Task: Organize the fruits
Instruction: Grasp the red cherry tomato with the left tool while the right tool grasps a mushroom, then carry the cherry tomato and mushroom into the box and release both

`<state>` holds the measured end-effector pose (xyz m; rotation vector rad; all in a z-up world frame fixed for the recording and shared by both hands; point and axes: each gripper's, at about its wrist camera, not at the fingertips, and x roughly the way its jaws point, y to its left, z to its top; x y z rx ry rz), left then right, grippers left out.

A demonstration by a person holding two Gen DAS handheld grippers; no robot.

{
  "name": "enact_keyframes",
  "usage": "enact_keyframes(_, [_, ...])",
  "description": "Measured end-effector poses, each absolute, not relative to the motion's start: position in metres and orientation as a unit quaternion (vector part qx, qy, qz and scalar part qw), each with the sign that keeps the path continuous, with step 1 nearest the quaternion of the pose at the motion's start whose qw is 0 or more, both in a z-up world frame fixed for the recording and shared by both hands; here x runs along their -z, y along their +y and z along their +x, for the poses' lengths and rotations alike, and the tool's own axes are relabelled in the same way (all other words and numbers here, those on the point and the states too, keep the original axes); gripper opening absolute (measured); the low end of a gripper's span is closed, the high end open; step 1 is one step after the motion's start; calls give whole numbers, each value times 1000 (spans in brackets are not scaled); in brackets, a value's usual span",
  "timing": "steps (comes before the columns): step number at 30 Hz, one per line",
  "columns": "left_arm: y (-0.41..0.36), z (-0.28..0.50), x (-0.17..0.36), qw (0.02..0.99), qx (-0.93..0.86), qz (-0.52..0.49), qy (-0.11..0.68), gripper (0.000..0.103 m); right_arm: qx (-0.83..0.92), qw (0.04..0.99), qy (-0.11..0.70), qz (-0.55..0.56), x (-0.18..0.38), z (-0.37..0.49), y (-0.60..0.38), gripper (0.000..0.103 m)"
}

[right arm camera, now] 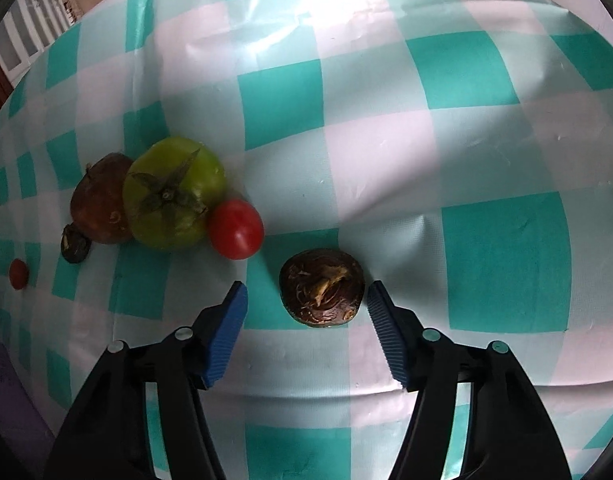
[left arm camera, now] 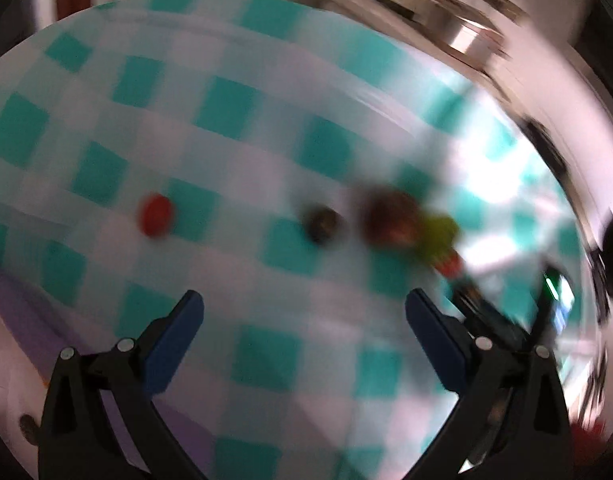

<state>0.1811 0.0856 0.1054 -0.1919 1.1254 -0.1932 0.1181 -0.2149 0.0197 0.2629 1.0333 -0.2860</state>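
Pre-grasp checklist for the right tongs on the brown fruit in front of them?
1. Right tongs open: ok, jaws wide apart.
2. Brown fruit lined up between the blue fingers: ok, though it sits nearer the right one.
3. No contact yet: ok, gaps show on both sides of the fruit.
4. Neighbours clear of the closing path: ok, the red tomato and green tomato lie apart, up to the left.
5. Left tongs open, out of the way: open ok; their place relative to the right tongs, cannot tell, view blurred.
6. Tablecloth flat under the fruit: not ok, a small wrinkle beside it.
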Motion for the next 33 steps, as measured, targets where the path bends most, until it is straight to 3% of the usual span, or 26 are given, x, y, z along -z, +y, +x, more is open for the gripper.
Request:
enact_keyframes(2, [107,204,-94,825,49,-105,552,101,142,852,489,121,-19,118,-216,43])
enact_keyframes(5, [140,230,-73,781,4,-189,596,101,138,857,483,117,-20,111,-220,43])
enact_keyframes(8, [159,251,-61,760,-34,-207,615,101,133,857,483,125,-19,98,-219,43])
enact_keyframes(15, [137,293,-39,749,-44,-66,657,96,127,854,484,143,-16,92,-223,43])
enact_keyframes(17, [136,300,-29,742,-58,-56,665,92,125,854,485,144,-17,90,-225,43])
enact_keyframes(19, [137,304,-16,723,-69,-62,685,81,124,854,484,144,-17,90,-228,43])
enact_keyframes(26, [137,306,-10,732,-74,-56,675,73,121,855,483,146,-17,87,-226,43])
enact_keyframes(27, [135,304,-11,739,-69,-50,668,68,119,855,483,145,-17,86,-226,43])
enact_keyframes(30, [126,304,-17,753,-58,-37,655,35,115,855,486,140,-17,83,-225,43])
enact_keyframes(33, [119,300,-19,753,-42,-45,655,34,111,855,487,139,-21,76,-225,43])
